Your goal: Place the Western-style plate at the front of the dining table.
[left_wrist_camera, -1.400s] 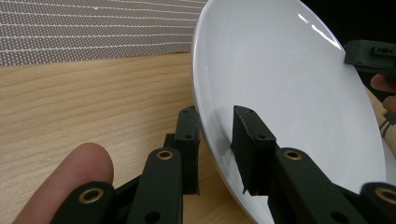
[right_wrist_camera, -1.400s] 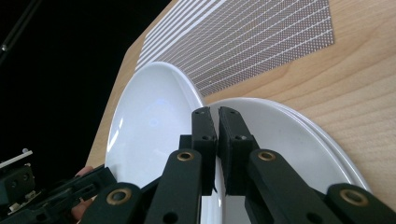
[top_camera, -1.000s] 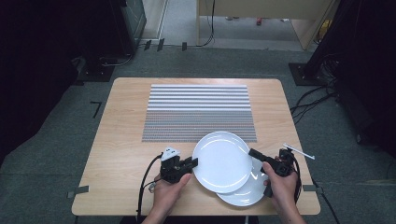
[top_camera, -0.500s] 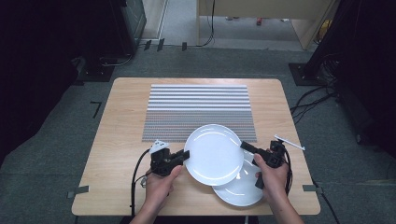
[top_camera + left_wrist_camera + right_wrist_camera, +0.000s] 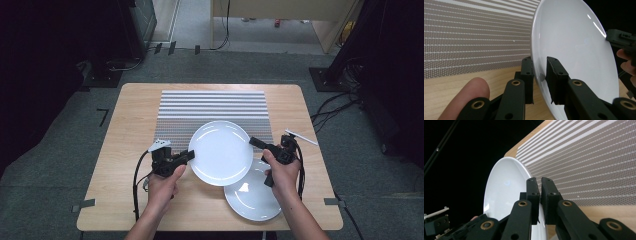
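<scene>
Above the near half of the table [image 5: 125, 150], a white plate [image 5: 220, 152] hung between two pairs of tongs, one clamped on each side of its rim. The left tongs [image 5: 189, 155] pinched the left edge, and in the left gripper view the black pads were seen pressed on either face of the plate [image 5: 574, 57]. The right tongs [image 5: 254, 142] were closed on the opposite edge, and the right gripper view showed the rim [image 5: 506, 192] nipped tight between them. A second white plate [image 5: 252, 197] lay flat on the wood just beneath and toward the person's right, partly covered by the raised one. Judging by this, the lift off the lower plate was done, and the carrying and setting down were left; the striped mat [image 5: 212, 107] beyond looked the likely place, with the plate's far edge already over its near border, though that is a guess. A white stick-like thing [image 5: 301, 137] lay near the right edge of the table, too small to identify. The table was pale wood with rounded corners, standing on grey carpet, with cables [image 5: 330, 107] trailing at the right, dark equipment at the sides and tape marks on the floor.
</scene>
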Tool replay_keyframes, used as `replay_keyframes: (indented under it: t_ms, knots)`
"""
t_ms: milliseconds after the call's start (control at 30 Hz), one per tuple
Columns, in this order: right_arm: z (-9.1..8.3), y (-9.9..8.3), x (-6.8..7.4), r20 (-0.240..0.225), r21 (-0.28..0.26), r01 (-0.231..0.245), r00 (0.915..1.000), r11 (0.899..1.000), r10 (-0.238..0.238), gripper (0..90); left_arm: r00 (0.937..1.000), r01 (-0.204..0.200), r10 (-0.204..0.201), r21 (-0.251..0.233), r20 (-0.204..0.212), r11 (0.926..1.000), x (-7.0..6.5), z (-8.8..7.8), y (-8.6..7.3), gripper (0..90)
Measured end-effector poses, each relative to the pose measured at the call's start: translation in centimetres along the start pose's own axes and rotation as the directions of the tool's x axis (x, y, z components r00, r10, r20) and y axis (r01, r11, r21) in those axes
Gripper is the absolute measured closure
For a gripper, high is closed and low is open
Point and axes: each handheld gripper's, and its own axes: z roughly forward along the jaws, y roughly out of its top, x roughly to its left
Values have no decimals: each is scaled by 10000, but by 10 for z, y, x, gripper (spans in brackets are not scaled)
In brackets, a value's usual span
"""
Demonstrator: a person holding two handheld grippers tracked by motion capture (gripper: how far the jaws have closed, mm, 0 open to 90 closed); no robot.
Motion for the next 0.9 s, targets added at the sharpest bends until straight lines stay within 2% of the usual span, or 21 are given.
replay_keyframes:
  t_ms: [233, 333, 533, 567, 667, 900]
  knots:
    - [14, 9, 6, -84, -39, -193, 9998, 9998, 192, 860, 9995, 293, -291, -181, 89, 9994, 10, -2, 12, 774]
    - [21, 12, 8, -100, -46, -237, 9997, 9997, 236, 859, 9995, 310, -310, -211, -31, 9993, 13, -1, 17, 774]
    - [33, 19, 14, 81, -183, -72, 9999, 9998, 74, 860, 9991, 431, -430, -319, 22, 9986, 20, 1, 26, 776]
    - [34, 19, 14, 69, -193, -91, 9999, 9998, 93, 860, 9985, 555, -553, -363, 63, 9978, 22, 1, 28, 777]
    - [40, 23, 16, 59, -271, -149, 9999, 9995, 151, 860, 9980, 627, -628, -354, -17, 9974, 26, 4, 33, 779]
    - [55, 33, 18, 302, -236, 76, 9995, 9997, -69, 862, 9972, 745, -748, -307, -92, 9967, 34, 11, 45, 781]
